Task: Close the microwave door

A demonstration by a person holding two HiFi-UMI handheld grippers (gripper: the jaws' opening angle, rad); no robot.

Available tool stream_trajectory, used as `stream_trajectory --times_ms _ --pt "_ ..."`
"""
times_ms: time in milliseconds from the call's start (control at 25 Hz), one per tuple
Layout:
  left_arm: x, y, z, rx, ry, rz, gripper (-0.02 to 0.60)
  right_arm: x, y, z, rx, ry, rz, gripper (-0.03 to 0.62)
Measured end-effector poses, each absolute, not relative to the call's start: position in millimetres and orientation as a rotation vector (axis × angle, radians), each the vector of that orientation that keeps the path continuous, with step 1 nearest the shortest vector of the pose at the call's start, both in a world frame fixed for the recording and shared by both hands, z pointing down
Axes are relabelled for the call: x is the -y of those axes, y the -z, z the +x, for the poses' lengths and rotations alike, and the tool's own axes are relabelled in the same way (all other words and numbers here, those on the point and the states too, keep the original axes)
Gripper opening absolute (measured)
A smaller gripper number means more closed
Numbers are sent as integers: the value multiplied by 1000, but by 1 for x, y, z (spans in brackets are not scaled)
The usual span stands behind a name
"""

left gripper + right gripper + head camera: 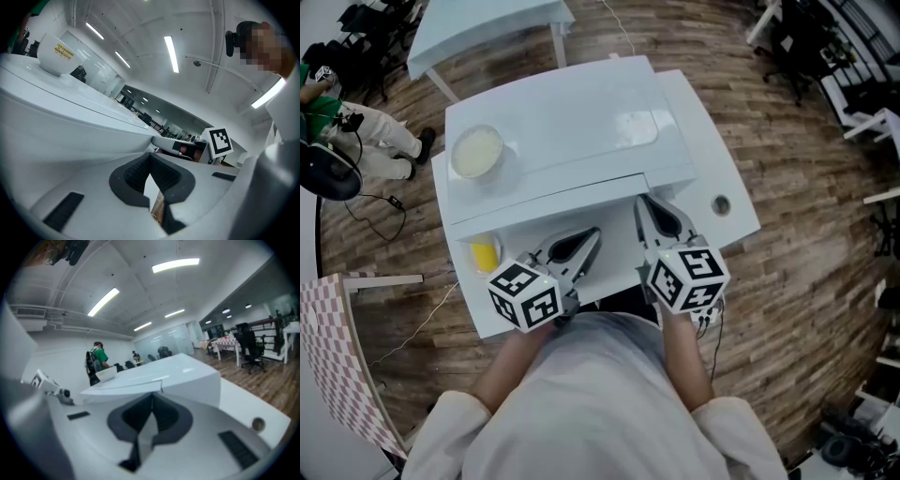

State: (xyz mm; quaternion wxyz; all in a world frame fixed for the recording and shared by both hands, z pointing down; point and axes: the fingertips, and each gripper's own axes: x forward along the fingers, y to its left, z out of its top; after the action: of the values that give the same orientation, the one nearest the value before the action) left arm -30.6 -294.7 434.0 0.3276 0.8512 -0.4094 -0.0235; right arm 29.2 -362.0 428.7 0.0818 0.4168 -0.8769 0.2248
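Left gripper [592,236] and right gripper [642,202] — jaws together — point toward microwave [572,131].

Microwave [562,131] was white, bowl [476,152] cream, small object [485,254] yellow. Floor [787,244] was brown wood-grain; cloth [328,356] showed pink-white checks.

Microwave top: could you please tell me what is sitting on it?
A white bowl sits on the microwave, toward its left side. What the bowl covers and the microwave's inside cannot be seen.
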Motion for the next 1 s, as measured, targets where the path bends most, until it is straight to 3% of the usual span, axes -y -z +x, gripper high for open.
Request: stream_trajectory --times_ms 1000 --pt "266 -412 -44 976 152 2248 12 291 -388 42 2717 -542 1046 23"
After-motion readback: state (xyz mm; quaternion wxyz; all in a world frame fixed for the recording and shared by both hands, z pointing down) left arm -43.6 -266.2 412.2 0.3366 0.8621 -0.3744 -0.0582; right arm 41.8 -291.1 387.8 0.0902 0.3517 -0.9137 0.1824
